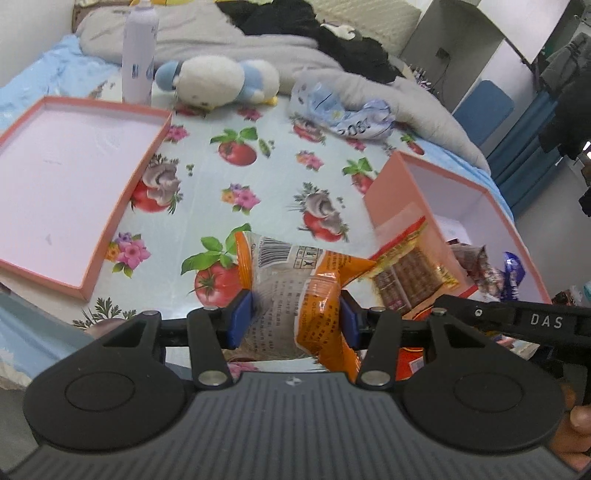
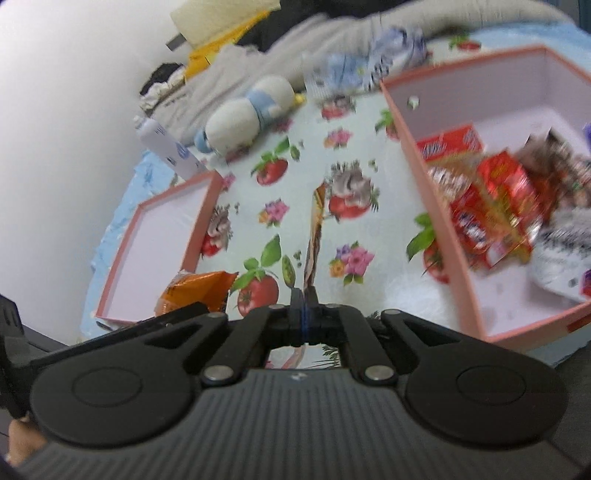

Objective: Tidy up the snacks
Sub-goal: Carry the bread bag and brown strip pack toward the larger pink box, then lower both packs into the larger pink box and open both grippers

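Note:
In the left wrist view my left gripper (image 1: 295, 319) is shut on an orange snack packet (image 1: 295, 291), its blue pads pressing both sides, held above the fruit-print cloth. The same orange packet (image 2: 195, 291) shows at lower left in the right wrist view. My right gripper (image 2: 304, 306) is shut on a thin yellow-and-brown biscuit packet (image 2: 316, 229), seen edge-on. That biscuit packet (image 1: 410, 273) hangs in front of the deep pink box (image 1: 384, 195). The pink box (image 2: 417, 155) holds several red and dark snack packets (image 2: 495, 199).
The shallow pink lid (image 1: 122, 206) lies open at the left. Behind are a plush toy (image 1: 218, 79), a white bottle (image 1: 138, 51), a crumpled blue-and-white bag (image 1: 343, 107), grey bedding (image 1: 236, 37) and black clothes (image 1: 295, 22).

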The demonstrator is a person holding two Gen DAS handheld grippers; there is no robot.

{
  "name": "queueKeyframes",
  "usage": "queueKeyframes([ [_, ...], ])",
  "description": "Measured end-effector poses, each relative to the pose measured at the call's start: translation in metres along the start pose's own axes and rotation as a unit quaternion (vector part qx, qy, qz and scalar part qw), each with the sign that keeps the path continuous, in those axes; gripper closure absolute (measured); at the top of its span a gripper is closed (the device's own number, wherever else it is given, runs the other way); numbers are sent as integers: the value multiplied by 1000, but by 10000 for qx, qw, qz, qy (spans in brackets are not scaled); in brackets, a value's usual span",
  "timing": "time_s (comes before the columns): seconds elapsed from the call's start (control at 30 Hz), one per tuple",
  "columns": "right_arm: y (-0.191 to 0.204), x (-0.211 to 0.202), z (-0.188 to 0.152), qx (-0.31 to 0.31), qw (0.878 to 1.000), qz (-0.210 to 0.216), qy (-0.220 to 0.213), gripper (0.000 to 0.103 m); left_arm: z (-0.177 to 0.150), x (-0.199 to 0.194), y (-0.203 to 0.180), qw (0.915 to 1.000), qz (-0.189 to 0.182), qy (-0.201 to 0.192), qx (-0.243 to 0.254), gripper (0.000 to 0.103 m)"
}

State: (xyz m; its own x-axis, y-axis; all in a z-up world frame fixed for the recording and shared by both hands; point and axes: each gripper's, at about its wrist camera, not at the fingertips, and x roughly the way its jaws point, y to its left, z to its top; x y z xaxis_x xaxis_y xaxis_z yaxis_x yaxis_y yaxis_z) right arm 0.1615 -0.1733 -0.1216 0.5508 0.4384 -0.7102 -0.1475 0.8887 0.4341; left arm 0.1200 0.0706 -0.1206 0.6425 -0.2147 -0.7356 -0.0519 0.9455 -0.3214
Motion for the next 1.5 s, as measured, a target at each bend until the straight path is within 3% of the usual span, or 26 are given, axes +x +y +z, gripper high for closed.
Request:
queueKeyframes([
  [0.37, 11, -78, -16, -279, 9975, -74, -640, 100, -13, -60, -44, 9987, -206, -431, 182, 48],
  [0.73, -12, -127, -32, -255, 9937, -364, -1030, 100, -31, -71, -91, 9963, -608, -501, 334, 48],
  [1.13, -59, -151, -18, 24, 9879, -803, -1323, 100, -14, -38, -147, 9920, -1022, -425, 610, 48],
  [1.5, -96, -113, 24, 56, 9890, -907, -1164, 100, 15, 31, -183, 9923, -993, 54, 732, 48],
])
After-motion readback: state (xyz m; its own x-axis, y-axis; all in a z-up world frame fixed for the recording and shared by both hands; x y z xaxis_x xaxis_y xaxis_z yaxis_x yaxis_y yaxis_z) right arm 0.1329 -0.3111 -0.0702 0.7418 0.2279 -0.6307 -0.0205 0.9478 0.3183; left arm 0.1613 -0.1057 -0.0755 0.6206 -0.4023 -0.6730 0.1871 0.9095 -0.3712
